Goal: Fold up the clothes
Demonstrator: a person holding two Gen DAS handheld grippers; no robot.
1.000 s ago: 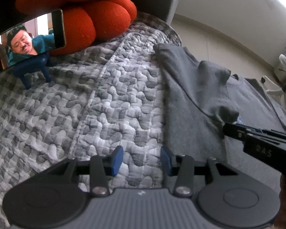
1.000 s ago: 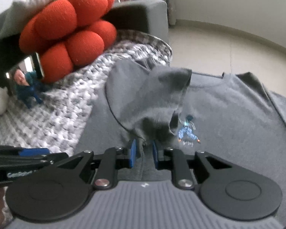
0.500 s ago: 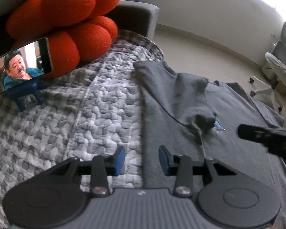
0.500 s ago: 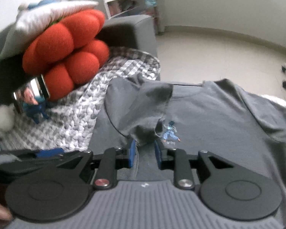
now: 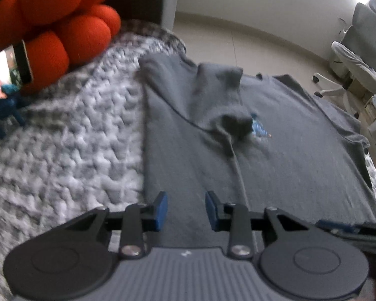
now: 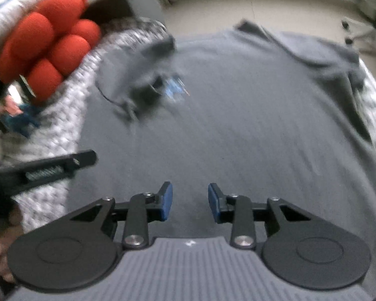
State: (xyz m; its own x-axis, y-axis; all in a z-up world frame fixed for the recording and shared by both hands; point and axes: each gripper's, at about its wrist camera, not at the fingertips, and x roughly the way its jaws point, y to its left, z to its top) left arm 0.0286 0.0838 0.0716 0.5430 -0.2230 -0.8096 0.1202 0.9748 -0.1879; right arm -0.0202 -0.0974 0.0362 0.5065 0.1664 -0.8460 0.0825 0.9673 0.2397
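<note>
We see a grey T-shirt (image 6: 238, 125) spread flat on a quilted bedcover (image 5: 62, 150), chest side up, with a small blue print (image 5: 259, 128) near its middle. We take the print as our landmark. Just to the left of the print, one sleeve (image 5: 220, 100) lies folded inward over the body, bunched where it ends, nearly touching the print. On the far right of the print, the other sleeve (image 6: 338, 60) lies out toward the bed's edge, rumpled but not folded over.

Our left tongs (image 5: 186, 210) stand wide, nothing between the blue pads, over the shirt's near left part, below and left of the print. Our right tongs (image 6: 190, 202) stand just as wide and empty, below the print and closer to the shirt's centre line. Neither touches cloth that we can make out; both views are blurred.

The shirt's long axis runs away from us, from the hem near the tongs up past the print to the collar. The unfolded sleeve lies ahead and to the right of the print, so we judge the right tongs the nearer for it. The left tongs sit closer to the folded side's edge. If a matching fold is wanted, reaching across to the right is what matters.

An orange cushion (image 5: 57, 25) and a phone (image 5: 10, 72) on a stand rest left of the shirt, well apart from the print.
</note>
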